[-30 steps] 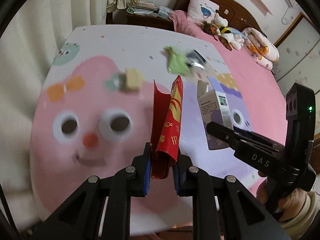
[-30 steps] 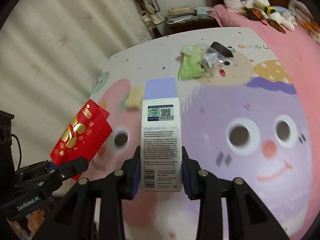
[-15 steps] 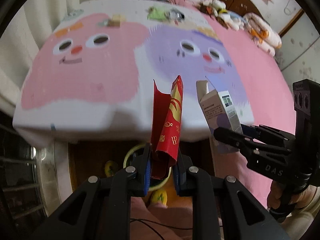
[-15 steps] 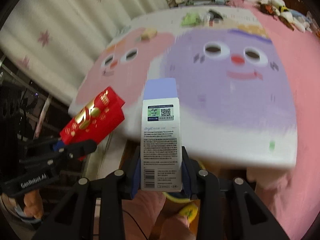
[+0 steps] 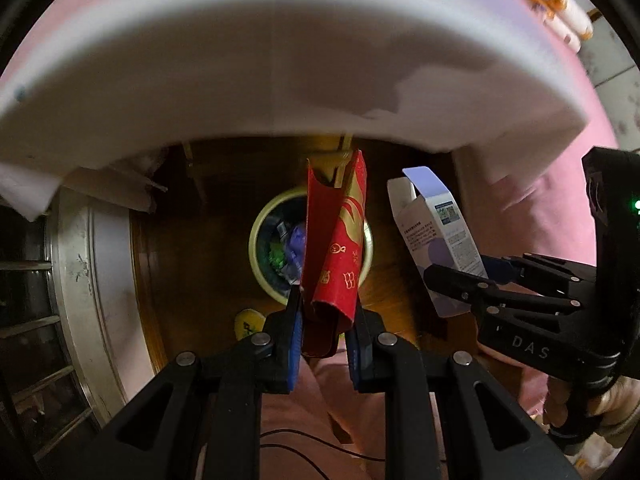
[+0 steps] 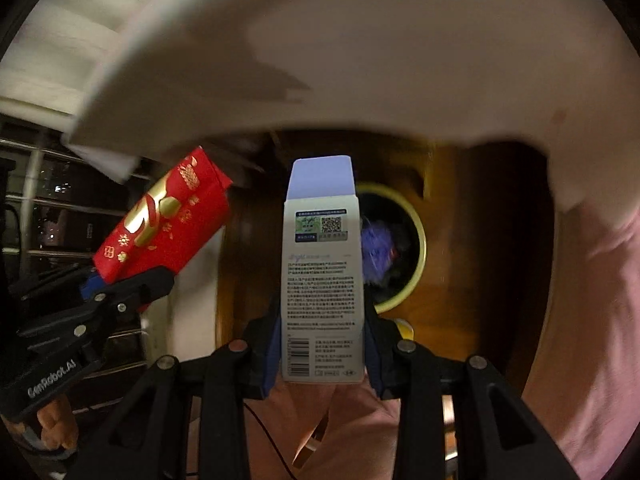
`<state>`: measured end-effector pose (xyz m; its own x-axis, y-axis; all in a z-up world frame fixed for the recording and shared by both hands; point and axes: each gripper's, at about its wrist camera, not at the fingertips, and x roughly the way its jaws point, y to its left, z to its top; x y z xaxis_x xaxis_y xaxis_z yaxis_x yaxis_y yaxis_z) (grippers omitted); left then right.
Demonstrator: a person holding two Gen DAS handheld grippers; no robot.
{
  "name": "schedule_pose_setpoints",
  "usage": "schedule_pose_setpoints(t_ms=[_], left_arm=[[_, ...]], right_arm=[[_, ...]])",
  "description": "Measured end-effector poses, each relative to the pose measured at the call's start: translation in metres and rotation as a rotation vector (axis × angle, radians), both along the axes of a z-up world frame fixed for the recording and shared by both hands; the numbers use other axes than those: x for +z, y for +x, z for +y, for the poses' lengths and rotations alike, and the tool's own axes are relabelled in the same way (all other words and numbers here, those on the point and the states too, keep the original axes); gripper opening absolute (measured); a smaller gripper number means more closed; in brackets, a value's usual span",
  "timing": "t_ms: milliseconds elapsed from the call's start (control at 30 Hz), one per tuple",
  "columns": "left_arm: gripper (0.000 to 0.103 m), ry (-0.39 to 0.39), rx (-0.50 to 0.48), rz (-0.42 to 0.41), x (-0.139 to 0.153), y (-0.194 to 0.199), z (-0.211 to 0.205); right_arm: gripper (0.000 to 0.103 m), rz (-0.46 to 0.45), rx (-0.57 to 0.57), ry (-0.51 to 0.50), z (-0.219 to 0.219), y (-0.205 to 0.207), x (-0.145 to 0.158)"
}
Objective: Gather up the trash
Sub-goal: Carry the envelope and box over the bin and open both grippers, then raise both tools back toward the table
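My left gripper (image 5: 323, 322) is shut on a red envelope (image 5: 335, 240) with gold print and holds it upright over a round yellow-rimmed bin (image 5: 264, 240) on the floor. My right gripper (image 6: 322, 344) is shut on a white and lilac carton (image 6: 322, 280), its top flap open, also above the bin (image 6: 416, 248). The bin holds purple and green scraps. The right gripper with the carton (image 5: 436, 236) shows at the right of the left wrist view. The left gripper with the envelope (image 6: 164, 224) shows at the left of the right wrist view.
The white hanging edge of the bed sheet (image 5: 280, 92) fills the upper half of both views. The floor (image 5: 192, 264) under the bin is dark brown wood. A pale metal frame (image 5: 76, 280) stands at the left. A yellow slipper (image 5: 248, 324) lies near the bin.
Both grippers have swung down from the bed top to below its edge. The bed's cartoon faces have left view, and the bin on the floor now fills the middle. Both keep their holds.
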<state>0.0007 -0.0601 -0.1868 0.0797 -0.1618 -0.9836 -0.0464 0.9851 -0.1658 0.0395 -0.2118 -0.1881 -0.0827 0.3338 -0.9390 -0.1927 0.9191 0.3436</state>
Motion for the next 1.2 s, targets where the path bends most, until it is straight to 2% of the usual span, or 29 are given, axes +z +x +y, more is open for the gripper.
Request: schedule_pose_setpoints(t_ms=[233,333,400,433,500,567,667,867,1200], left_arm=[[0.022,0.021,-0.037,0.048,-0.087,0.013,-0.015],[0.041,0.053,-0.038,0.049,-0.116,0.019,-0.02],[0.067,0.057,-0.012,0.063,-0.132,0.026,-0.018],[0.071,0.056,-0.003,0.062,-0.134,0.03,-0.011],[0.088,0.07,0.024,0.04,-0.138,0.034,-0.003],[0.102,0.092,0.036,0.021,-0.137,0.039,0.003],[0.102,0.119,0.043,-0.009,-0.13,0.044,0.009],[0.102,0.155,0.032,-0.064,-0.1,0.045,0.017],[0.102,0.163,0.042,-0.169,-0.01,0.036,0.02]], right_arm=[[0.035,0.055,-0.029,-0.082,0.005,0.002,-0.094],[0.035,0.067,-0.041,-0.105,0.008,0.01,-0.128],[0.036,0.057,-0.052,-0.114,0.01,0.016,-0.144],[0.039,0.048,-0.061,-0.116,0.011,0.018,-0.152],[0.062,0.044,-0.076,-0.112,0.007,0.019,-0.161],[0.066,0.03,-0.099,-0.104,0.004,0.022,-0.162],[0.066,0.016,-0.116,-0.102,0.001,0.028,-0.159],[0.067,-0.015,-0.116,-0.087,-0.001,0.03,-0.129],[0.067,-0.068,-0.092,-0.051,-0.002,0.026,-0.054]])
